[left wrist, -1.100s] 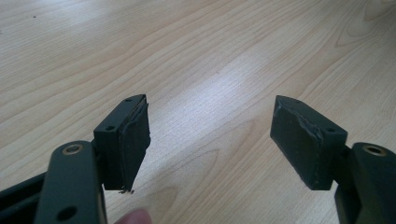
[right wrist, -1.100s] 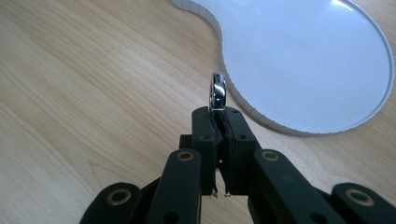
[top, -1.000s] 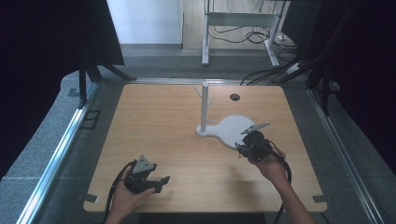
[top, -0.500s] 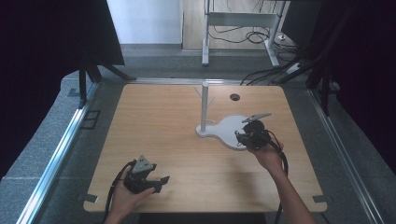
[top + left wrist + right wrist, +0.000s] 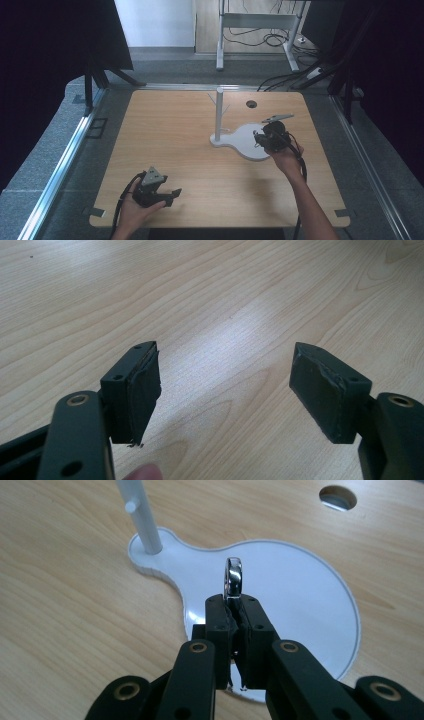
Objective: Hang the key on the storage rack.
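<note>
A small silver ring (image 5: 233, 577) stands upright between the pads of my right gripper (image 5: 235, 611), which is shut on it. That gripper (image 5: 259, 140) hovers over the round part of a white stand base (image 5: 300, 585) (image 5: 245, 145). The stand's white post (image 5: 219, 112) (image 5: 141, 520) with small pegs rises at the base's narrow end, left of the ring. My left gripper (image 5: 174, 195) rests low near the table's front left, held in a hand. Its jaws stand wide apart over bare wood (image 5: 225, 385), nothing between them.
The wooden table (image 5: 170, 135) has a round cable hole (image 5: 251, 104) (image 5: 338, 497) behind the stand. Metal rails (image 5: 65, 155) run along the table's sides. Table legs and cables (image 5: 280, 35) lie on the floor beyond the far edge.
My right gripper has carried the ring up and left, from the base's right edge to over its round part. The left gripper has stayed put.
</note>
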{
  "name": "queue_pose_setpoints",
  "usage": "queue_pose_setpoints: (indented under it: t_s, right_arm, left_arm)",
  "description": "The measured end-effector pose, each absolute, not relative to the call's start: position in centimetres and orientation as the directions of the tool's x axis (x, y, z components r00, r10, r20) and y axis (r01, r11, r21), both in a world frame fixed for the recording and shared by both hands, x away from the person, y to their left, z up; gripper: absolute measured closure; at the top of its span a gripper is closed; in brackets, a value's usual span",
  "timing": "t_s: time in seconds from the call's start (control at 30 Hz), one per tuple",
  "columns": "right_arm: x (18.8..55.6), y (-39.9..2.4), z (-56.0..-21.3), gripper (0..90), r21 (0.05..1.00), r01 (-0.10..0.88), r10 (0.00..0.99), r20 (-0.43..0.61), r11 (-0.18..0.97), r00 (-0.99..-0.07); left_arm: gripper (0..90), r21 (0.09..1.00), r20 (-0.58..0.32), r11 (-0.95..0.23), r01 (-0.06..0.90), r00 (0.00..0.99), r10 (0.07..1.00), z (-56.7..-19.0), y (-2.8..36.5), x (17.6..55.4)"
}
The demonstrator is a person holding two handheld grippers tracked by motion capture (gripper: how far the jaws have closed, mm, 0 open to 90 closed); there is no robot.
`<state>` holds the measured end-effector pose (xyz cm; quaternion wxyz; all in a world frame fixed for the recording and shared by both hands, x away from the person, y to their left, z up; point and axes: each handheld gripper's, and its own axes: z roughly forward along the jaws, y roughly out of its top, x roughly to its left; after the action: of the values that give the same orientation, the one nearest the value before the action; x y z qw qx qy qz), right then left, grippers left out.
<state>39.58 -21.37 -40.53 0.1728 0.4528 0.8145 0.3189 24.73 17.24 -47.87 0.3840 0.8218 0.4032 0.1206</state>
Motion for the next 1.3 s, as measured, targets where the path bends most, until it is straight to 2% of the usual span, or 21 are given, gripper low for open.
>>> queue_pose_setpoints:
  t_s: [1.3]
  right_arm:
    - [44.8, -16.6, -38.4, 84.6, 0.715, 0.569, 0.842, -0.050, 0.406, -0.537]
  left_arm:
    - [28.9, 0.735, -0.112, -0.365, 0.571, 0.634, 0.765, -47.5, 18.1, 24.7]
